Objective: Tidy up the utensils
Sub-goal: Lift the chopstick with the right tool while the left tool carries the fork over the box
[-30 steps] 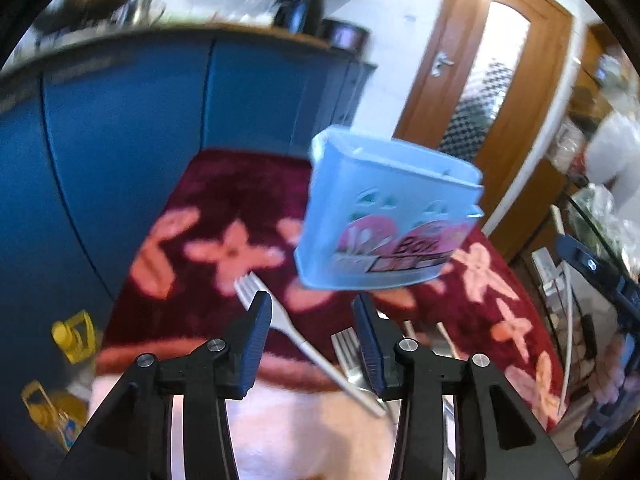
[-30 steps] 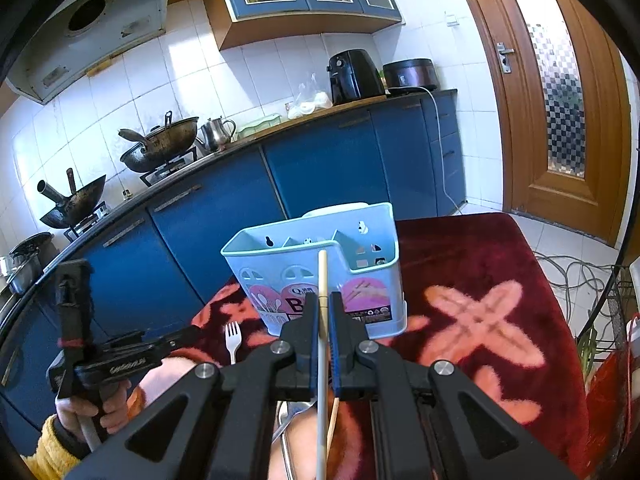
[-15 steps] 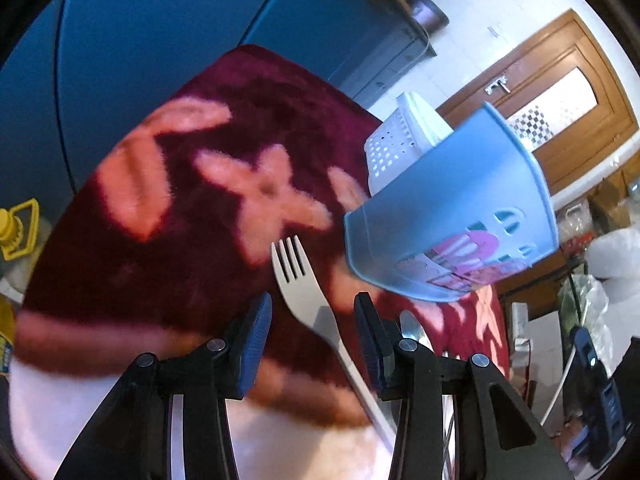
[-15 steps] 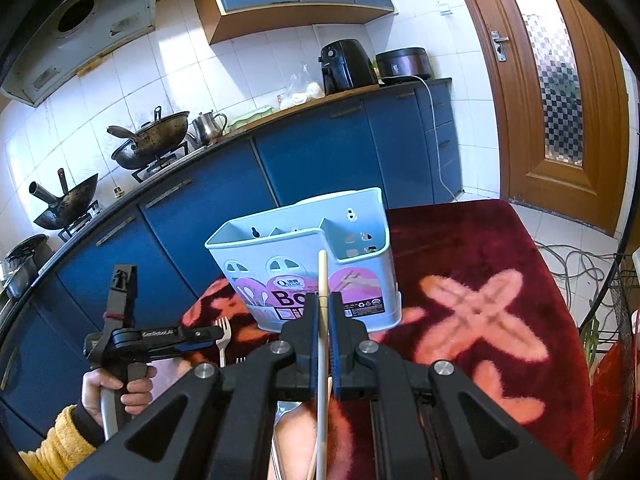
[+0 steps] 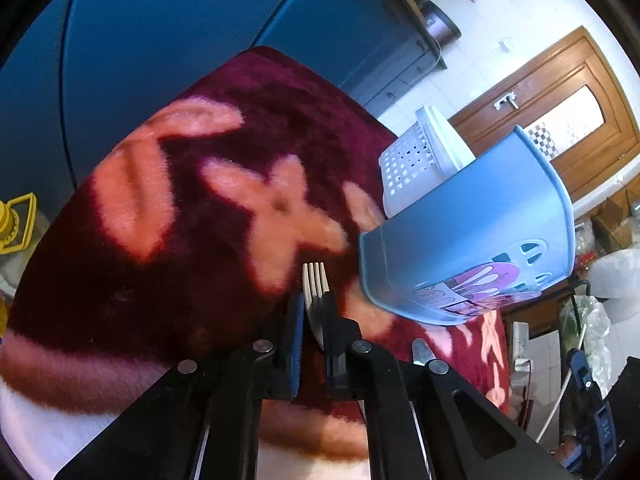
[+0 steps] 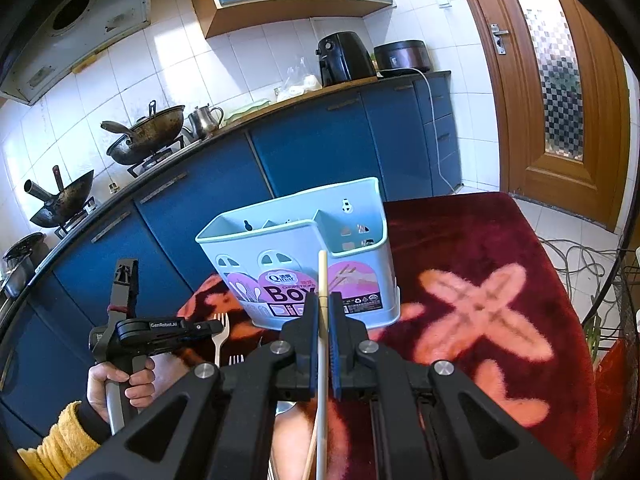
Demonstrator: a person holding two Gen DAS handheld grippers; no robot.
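Note:
A light blue utensil box [image 6: 304, 264] with several compartments stands on the maroon flowered cloth [image 6: 480, 248]. It also shows in the left wrist view [image 5: 472, 236], right of my left gripper. My left gripper [image 5: 313, 304] is shut on a silver fork [image 5: 315, 280] lying on the cloth, tines pointing ahead. In the right wrist view the left gripper [image 6: 208, 326] sits low at the left, over the fork [image 6: 221, 334]. My right gripper [image 6: 325, 304] is shut on a pale chopstick [image 6: 322, 280], held upright in front of the box.
A second fork [image 6: 235, 359] lies on the cloth near the first. Another metal utensil tip [image 5: 420, 354] shows by the left gripper. Blue kitchen cabinets [image 6: 320, 152] stand behind the table, a wooden door [image 6: 560, 80] to the right, cables [image 6: 576, 252] on the floor.
My left gripper dropped toward the cloth, moved onto the fork and closed on it. My right gripper kept hold of the chopstick, hardly moving.

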